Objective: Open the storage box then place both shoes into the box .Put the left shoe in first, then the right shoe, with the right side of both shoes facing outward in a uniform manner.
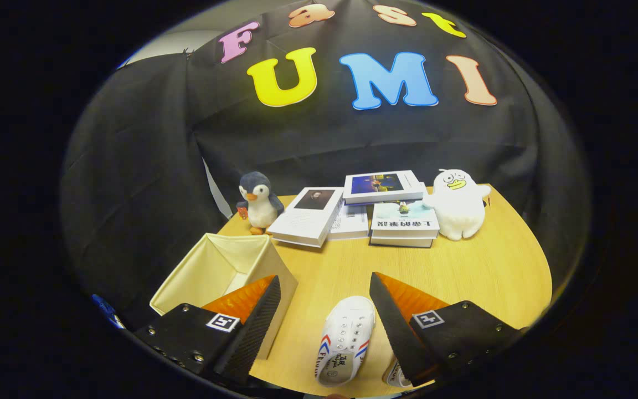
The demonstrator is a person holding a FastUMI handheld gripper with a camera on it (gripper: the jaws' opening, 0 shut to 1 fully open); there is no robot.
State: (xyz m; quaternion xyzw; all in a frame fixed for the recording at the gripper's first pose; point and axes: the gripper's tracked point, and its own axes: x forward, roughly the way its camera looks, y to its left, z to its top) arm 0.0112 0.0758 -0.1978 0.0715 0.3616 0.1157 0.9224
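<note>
Gripper [324,299] with its 2 fingers spread wide, gripping nothing.

This is a staged recording booth, not a lived-in room. Black cloth [147,166] hangs as the back and side walls, creased and draped, closing off a round-edged wooden table [463,271]. The table is dressed with household props: a plush penguin [259,202], a white plush duck [457,204] and a few books [360,213] laid out along its far side. Nearer stand an open cream fabric storage box [216,271] and a white canvas shoe [345,339], which lies between the spread fingers of the handheld gripper [324,302].
</note>
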